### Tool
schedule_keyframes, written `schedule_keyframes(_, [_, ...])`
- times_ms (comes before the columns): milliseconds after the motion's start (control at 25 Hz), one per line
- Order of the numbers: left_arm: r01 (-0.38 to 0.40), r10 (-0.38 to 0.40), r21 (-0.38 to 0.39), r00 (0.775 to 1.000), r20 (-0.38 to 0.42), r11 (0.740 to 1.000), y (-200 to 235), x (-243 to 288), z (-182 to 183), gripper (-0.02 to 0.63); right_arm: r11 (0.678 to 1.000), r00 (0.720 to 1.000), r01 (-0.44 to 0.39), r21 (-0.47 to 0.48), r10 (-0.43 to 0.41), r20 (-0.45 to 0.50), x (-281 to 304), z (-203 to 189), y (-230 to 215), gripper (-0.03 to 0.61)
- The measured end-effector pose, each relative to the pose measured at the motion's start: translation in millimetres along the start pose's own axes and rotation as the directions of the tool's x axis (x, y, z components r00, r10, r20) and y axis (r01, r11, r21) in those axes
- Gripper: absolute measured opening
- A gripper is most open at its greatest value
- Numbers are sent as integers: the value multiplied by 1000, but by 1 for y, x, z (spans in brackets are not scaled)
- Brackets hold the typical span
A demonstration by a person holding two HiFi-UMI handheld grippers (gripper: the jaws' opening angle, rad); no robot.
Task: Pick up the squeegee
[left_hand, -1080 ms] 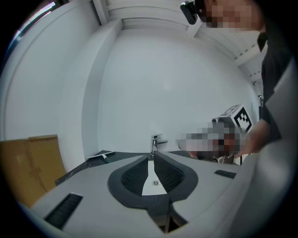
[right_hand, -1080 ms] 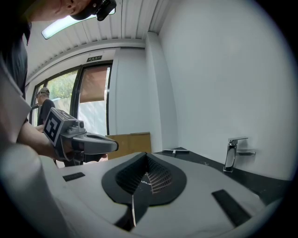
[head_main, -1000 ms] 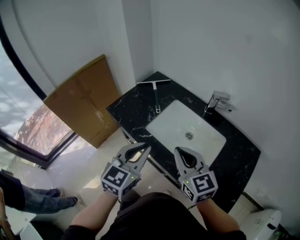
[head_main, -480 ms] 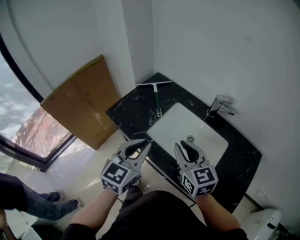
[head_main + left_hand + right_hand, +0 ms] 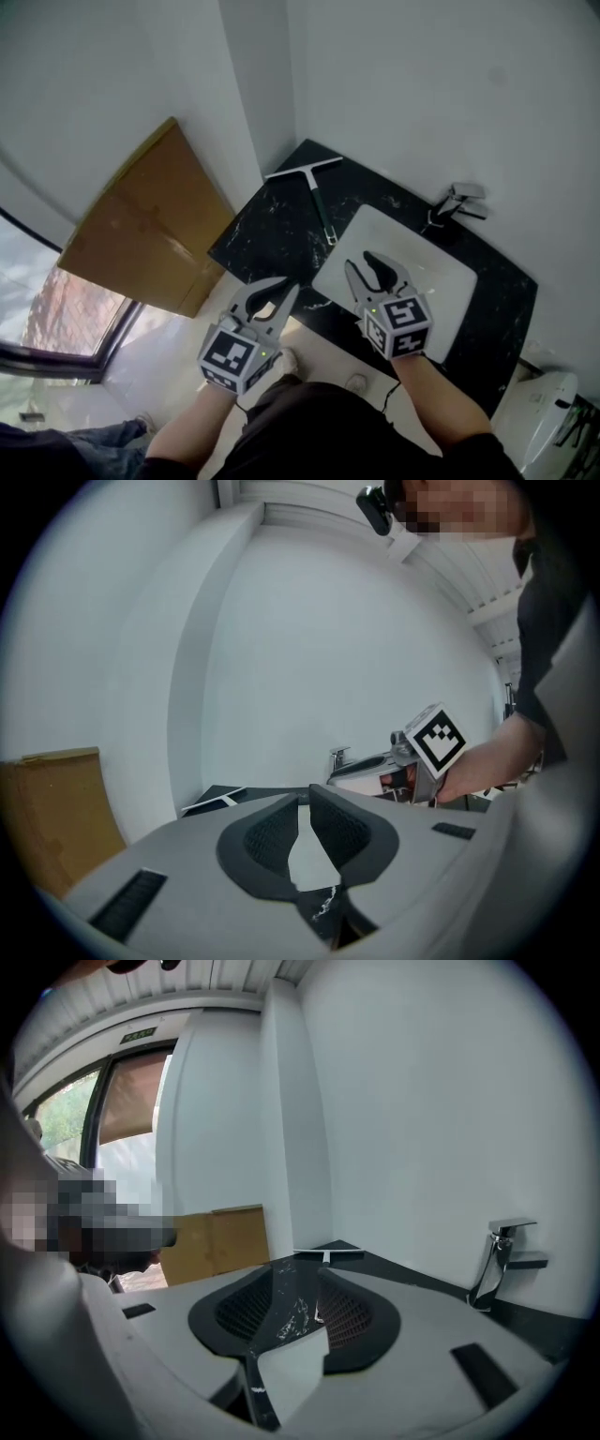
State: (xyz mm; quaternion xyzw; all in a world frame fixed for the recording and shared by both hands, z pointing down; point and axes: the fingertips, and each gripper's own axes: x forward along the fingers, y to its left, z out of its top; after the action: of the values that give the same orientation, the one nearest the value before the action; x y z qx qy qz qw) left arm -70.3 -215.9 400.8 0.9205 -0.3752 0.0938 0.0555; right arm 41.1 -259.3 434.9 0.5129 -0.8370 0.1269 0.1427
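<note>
The squeegee (image 5: pixel 314 187) lies on the black marble counter (image 5: pixel 272 225) at its far left corner, with its pale blade against the wall and its dark handle pointing at the sink. It also shows small in the right gripper view as the squeegee (image 5: pixel 327 1254), and in the left gripper view as the squeegee (image 5: pixel 212 804). My right gripper (image 5: pixel 366 264) hovers over the sink's near left part, short of the handle; its jaws are opening with nothing between them (image 5: pixel 295 1277). My left gripper (image 5: pixel 287 289) hangs at the counter's front edge, its tips together and empty (image 5: pixel 305 797).
A white sink (image 5: pixel 441 272) is set into the counter, with a chrome faucet (image 5: pixel 457 201) behind it. A brown cardboard sheet (image 5: pixel 141 230) leans on the wall at the left, above a window (image 5: pixel 56 319). A white toilet (image 5: pixel 536 422) stands at the lower right.
Both grippers have moved forward toward the counter; the right one now hangs over the sink. Its jaws, shut before, have spread apart. The squeegee has not moved.
</note>
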Motion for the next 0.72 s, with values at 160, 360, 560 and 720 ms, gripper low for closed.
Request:
schedule_keyframes(160, [52, -52, 9, 999, -9, 999, 29, 6, -8, 44, 998, 998, 55, -7, -55, -39, 54, 1, -7, 167])
schedule_keyframes(360, [85, -86, -26, 996, -33, 996, 51, 15, -21, 44, 994, 990, 102, -41, -106, -96, 115, -8, -18, 181])
schedule_keyframes(560, [96, -97, -48, 994, -41, 994, 72, 25, -29, 44, 988, 974, 136, -77, -148, -170, 171, -24, -35, 193])
schedule_keyframes(720, [90, -94, -70, 994, -55, 994, 87, 30, -39, 44, 983, 960, 153, -100, -172, -223, 210, -37, -49, 193])
